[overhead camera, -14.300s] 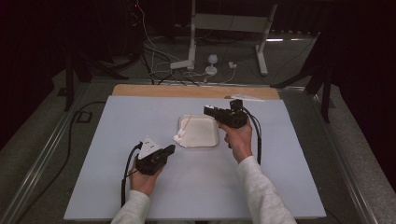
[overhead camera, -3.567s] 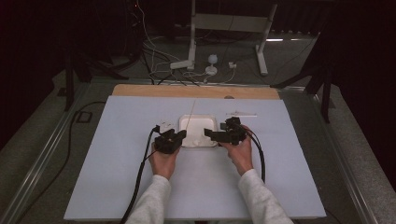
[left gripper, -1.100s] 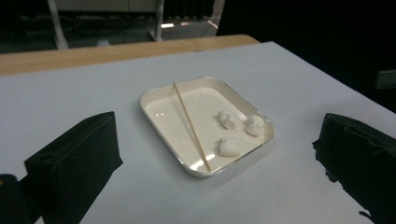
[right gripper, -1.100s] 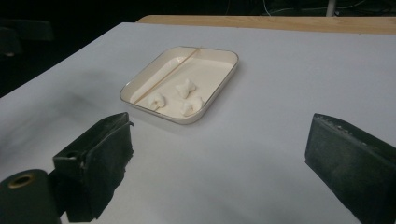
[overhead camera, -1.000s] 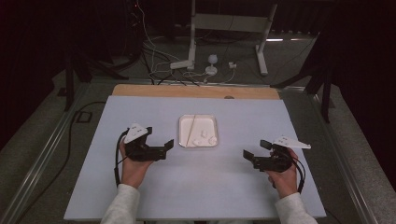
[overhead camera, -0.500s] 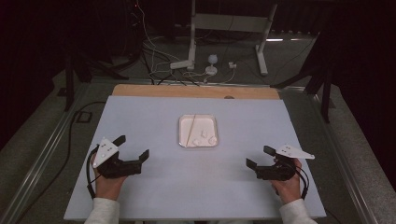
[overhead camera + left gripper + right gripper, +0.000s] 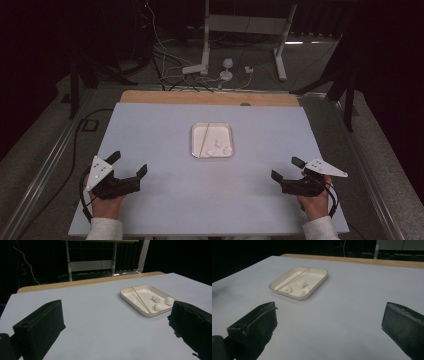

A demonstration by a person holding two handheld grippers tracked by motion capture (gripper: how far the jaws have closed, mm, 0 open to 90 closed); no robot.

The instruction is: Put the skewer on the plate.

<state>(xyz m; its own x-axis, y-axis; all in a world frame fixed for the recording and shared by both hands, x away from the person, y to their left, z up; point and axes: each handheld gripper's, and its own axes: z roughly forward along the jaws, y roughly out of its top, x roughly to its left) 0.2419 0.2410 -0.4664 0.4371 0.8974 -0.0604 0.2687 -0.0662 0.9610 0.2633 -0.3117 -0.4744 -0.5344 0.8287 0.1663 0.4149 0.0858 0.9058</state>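
Table [image 7: 165, 205]: pale blue top, wooden far edge.
Tray [image 7: 196, 131]: cream, rectangular, table centre; holds thin wooden stick [image 7: 207, 139], three small white lumps [image 7: 221, 146].
Left gripper [image 7: 128, 168]: near-left, jaws apart, empty.
Right gripper [image 7: 286, 168]: near-right, jaws apart, empty, well apart from tray.

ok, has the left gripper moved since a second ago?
Yes. The left gripper has pulled back toward the table's near left corner, farther from the tray.
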